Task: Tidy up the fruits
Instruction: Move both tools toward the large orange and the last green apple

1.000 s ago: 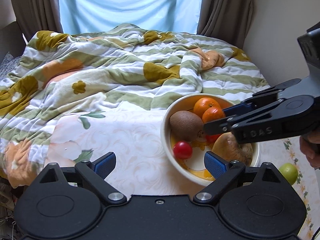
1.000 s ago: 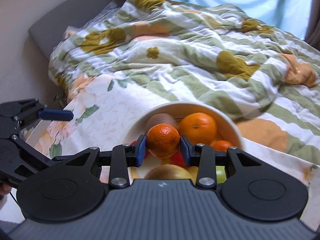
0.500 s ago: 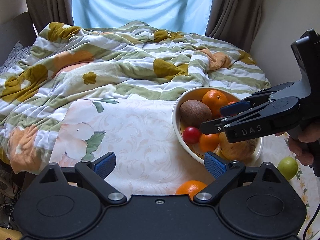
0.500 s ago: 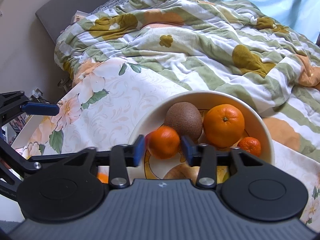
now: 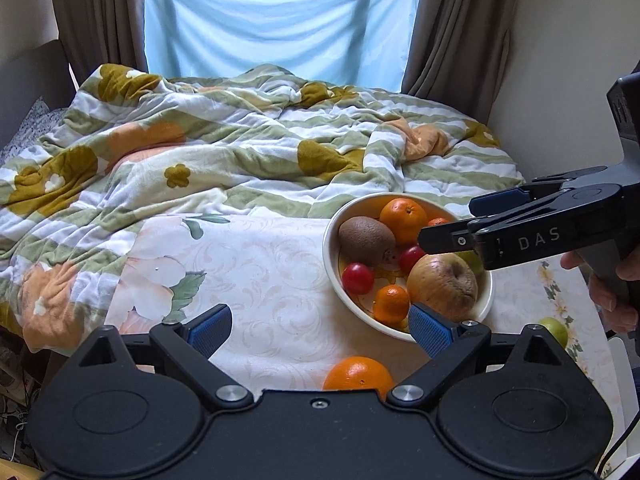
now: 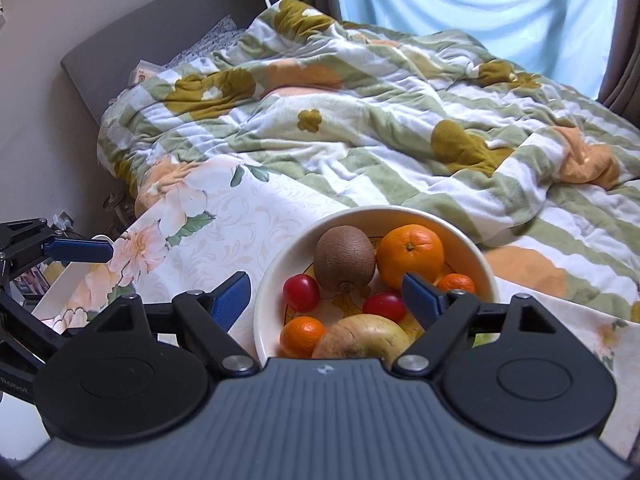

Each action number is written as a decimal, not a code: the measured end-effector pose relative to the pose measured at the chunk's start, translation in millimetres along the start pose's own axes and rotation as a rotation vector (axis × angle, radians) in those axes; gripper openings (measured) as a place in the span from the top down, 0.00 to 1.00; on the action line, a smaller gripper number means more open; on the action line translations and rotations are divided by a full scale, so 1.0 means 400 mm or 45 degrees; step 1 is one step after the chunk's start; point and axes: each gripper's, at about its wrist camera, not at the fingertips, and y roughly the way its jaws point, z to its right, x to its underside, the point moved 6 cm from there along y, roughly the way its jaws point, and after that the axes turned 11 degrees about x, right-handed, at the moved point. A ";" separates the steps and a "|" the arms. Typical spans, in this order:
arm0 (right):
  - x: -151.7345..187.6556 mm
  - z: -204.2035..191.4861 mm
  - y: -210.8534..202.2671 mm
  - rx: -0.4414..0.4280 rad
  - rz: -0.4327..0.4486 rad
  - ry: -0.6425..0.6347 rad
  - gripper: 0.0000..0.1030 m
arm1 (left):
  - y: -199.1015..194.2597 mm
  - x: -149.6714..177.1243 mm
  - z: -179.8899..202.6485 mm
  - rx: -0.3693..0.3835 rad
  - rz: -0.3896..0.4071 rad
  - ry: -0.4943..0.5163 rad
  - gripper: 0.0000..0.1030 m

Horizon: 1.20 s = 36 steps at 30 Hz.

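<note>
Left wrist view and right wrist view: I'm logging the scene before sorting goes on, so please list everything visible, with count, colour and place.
Round cream ceramic bowl: one, on the tablecloth.
Fuzzy brown kiwi: one, in the bowl.
Large orange: one, in the bowl beside the kiwi.
Small mandarins: two, orange, in the bowl.
Red cherry tomatoes: two, in the bowl.
Wrinkled yellow-brown apple: one, at the bowl's near side.
Loose orange: one, on the tablecloth outside the bowl.
Small green fruit: one, on the cloth, right of the bowl.
Floral white tablecloth: one.
Striped flowered blanket: one, behind.
Left gripper: open.
Right gripper: open, over the bowl.
</note>
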 end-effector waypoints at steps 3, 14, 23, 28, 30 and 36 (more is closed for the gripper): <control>0.005 0.010 -0.043 0.007 0.019 0.029 0.04 | -0.025 0.001 0.018 -0.005 0.022 0.020 0.06; 0.080 0.064 -0.228 0.098 0.070 0.163 0.04 | -0.100 0.040 0.086 0.002 0.089 0.087 0.05; 0.193 0.116 -0.336 0.230 0.095 0.255 0.00 | -0.127 0.090 0.129 -0.028 0.128 0.098 0.05; 0.266 0.143 -0.355 0.303 0.097 0.297 0.00 | -0.100 0.122 0.130 -0.075 0.152 0.097 0.04; 0.292 0.154 -0.348 0.345 0.099 0.308 0.00 | -0.081 0.133 0.123 -0.092 0.157 0.090 0.04; 0.373 0.180 -0.285 0.433 0.076 0.331 0.00 | 0.011 0.162 0.100 -0.148 0.153 0.071 0.04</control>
